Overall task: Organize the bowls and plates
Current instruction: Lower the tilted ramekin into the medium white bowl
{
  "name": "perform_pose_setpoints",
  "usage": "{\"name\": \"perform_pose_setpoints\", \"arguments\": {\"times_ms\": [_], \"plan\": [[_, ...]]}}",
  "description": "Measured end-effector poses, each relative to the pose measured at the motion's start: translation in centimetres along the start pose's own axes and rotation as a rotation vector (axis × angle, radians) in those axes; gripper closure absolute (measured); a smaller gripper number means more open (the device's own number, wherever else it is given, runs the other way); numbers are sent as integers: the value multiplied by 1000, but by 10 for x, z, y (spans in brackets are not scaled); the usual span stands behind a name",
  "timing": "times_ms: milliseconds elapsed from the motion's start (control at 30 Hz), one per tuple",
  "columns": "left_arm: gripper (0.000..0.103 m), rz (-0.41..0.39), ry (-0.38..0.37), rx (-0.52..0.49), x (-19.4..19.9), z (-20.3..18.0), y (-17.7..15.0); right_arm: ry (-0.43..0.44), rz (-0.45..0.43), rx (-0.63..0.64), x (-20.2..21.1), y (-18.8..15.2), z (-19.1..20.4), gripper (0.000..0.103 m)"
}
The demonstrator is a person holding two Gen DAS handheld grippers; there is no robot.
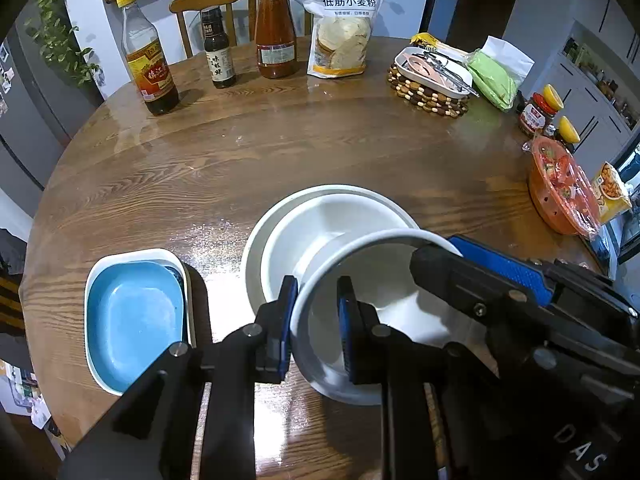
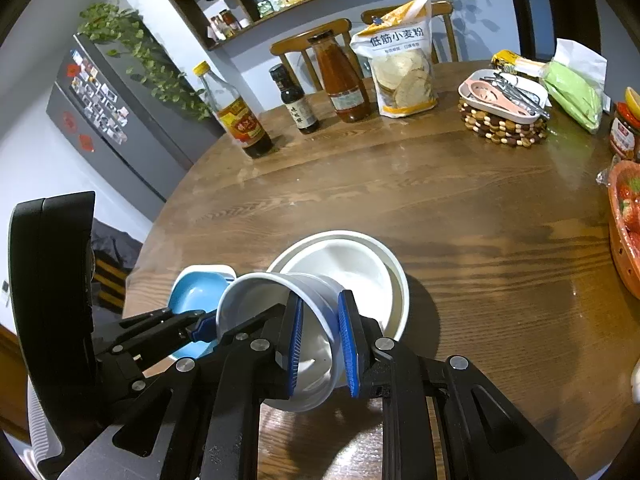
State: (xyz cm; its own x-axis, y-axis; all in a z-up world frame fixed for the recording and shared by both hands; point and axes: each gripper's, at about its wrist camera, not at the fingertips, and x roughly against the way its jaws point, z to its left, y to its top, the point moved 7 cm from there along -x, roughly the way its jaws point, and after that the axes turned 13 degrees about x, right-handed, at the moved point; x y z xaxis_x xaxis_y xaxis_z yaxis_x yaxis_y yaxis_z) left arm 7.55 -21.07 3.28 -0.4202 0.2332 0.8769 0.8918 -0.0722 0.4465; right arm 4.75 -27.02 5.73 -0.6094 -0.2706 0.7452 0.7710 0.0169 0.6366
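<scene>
Left wrist view. The left claw (image 1: 317, 320) stands narrow, its blue pads clamped on the near wall of a white bowl (image 1: 360, 280), one pad outside the rim and one inside. The bowl is tilted and held over a wider white bowl (image 1: 320, 216) that sits inside a white plate (image 1: 256, 248) on the round wooden bench (image 1: 280, 152). The right claw (image 1: 460, 256) enters from the right edge and grips the same bowl's far rim. To the left lies a blue dish (image 1: 132, 316) nested in a white rectangular dish (image 1: 176, 260). At the far edge stand three bottles (image 1: 216, 48), a flour bag (image 1: 344, 28), and a tray of utensils (image 1: 434, 70) on a beaded trivet (image 1: 424, 98). An orange basket (image 1: 560, 188) holding wrapped items sits at the right.

Right wrist view. The right claw (image 2: 320, 340) is likewise narrow, its pads pressed on either side of the tilted bowl's (image 2: 272, 304) wall. The left claw (image 2: 206, 326) holds the opposite rim from the left. Behind the held bowl, the wider bowl (image 2: 360, 268) rests in the plate (image 2: 402, 292); the blue dish (image 2: 196, 292) shows partly behind the left claw.
</scene>
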Motion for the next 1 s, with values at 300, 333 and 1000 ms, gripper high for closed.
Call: {"name": "perform_pose_setpoints", "arguments": {"times_ms": [300, 333, 1000], "plan": [[84, 2, 12, 4, -1, 4, 1, 15, 6, 2, -6, 0, 3, 81], [84, 2, 14, 4, -2, 5, 1, 17, 6, 1, -6, 0, 3, 81], [84, 15, 27, 2, -7, 8, 3, 27, 26, -6, -13, -2, 1, 81]]}}
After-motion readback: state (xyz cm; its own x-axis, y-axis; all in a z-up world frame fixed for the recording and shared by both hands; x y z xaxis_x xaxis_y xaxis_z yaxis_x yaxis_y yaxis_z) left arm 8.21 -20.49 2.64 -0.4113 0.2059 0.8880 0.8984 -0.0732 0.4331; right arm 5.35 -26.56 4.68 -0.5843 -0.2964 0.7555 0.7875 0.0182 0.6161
